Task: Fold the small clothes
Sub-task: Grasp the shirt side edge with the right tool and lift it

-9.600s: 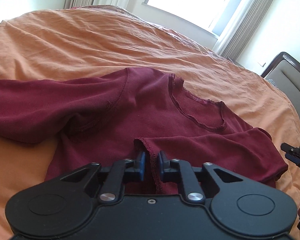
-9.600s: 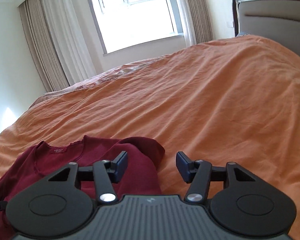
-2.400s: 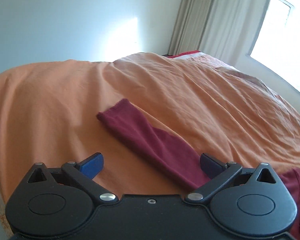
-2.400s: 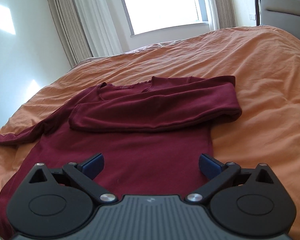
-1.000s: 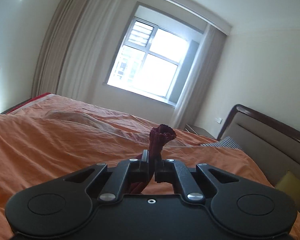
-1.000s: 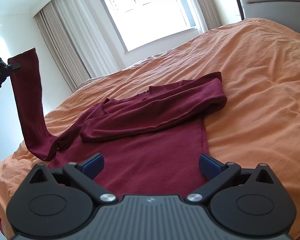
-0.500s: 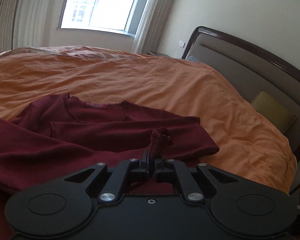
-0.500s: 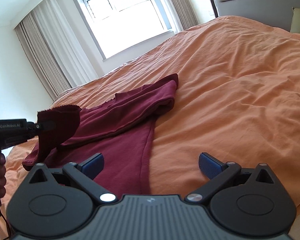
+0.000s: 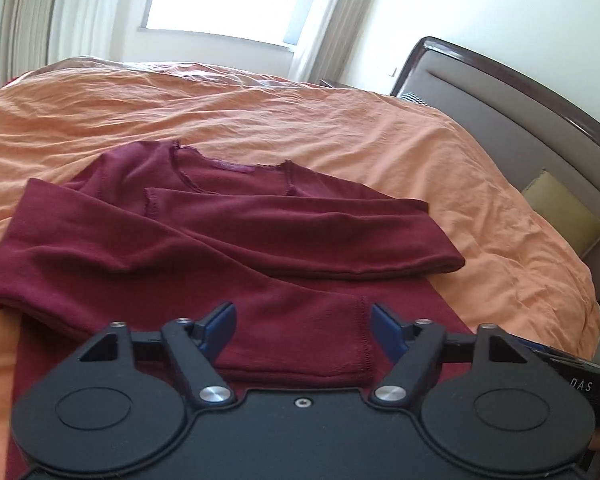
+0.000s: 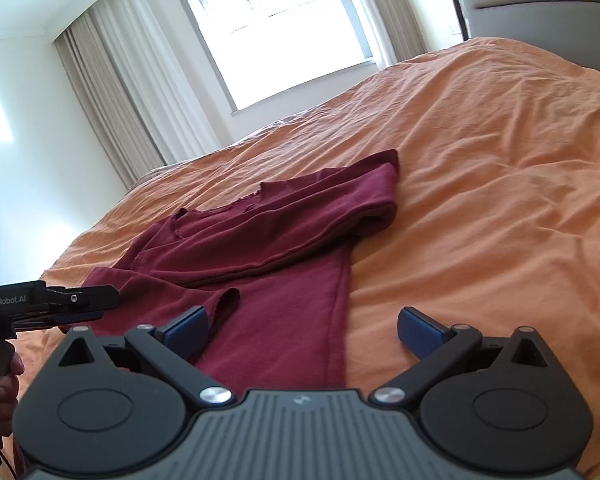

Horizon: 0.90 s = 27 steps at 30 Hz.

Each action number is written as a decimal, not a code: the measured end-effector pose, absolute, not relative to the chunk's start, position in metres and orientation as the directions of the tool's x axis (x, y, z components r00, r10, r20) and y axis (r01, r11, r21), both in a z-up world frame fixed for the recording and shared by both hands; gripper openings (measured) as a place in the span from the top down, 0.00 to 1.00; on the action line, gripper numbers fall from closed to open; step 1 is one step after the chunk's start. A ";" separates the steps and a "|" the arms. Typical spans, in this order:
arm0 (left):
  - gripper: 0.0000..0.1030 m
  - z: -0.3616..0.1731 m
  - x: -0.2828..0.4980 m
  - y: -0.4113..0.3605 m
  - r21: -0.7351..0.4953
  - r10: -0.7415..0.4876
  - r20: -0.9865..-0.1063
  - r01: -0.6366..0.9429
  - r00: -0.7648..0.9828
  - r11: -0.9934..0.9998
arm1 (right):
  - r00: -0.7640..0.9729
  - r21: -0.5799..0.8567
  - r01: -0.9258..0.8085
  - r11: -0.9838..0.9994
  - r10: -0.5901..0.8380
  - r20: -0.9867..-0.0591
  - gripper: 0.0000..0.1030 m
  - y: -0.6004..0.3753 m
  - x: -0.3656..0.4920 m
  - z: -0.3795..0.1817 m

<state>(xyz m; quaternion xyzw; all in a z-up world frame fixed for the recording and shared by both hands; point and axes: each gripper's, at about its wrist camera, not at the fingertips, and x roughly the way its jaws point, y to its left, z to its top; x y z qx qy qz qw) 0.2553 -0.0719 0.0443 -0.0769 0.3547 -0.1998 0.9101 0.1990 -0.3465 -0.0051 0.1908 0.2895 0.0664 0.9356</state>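
Left gripper (image 9: 302, 326) has just opened, dropping the sleeve (image 9: 300, 336) across the shirt (image 9: 228, 240); right gripper (image 10: 302, 330) gapes empty. Next comes folding the body.

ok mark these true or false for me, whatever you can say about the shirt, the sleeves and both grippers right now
1. Both sleeves lie folded across the maroon shirt. True.
2. The left gripper is clamped on a cuff. False: its jaws have just opened, the sleeve cuff lying loose between them.
3. The right gripper is open. True.
4. The shirt lies on a white sheet. False: the orange bedcover.
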 end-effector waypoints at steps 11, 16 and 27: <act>0.05 0.049 0.244 0.053 -0.215 -0.115 -0.647 -0.035 0.754 0.976 | 0.752 0.042 -0.143 0.989 0.136 -0.645 0.07 -0.255 0.261 -0.004; 0.03 0.047 0.234 0.099 -0.232 -0.050 -0.640 -0.131 0.767 0.964 | 0.782 -0.075 -0.087 0.993 0.021 -0.623 0.05 -0.253 0.241 0.006; 0.01 0.036 0.247 0.123 -0.263 -0.028 -0.650 -0.190 0.759 0.946 | 0.704 0.144 -0.215 0.966 0.256 -0.663 0.31 -0.244 0.277 0.005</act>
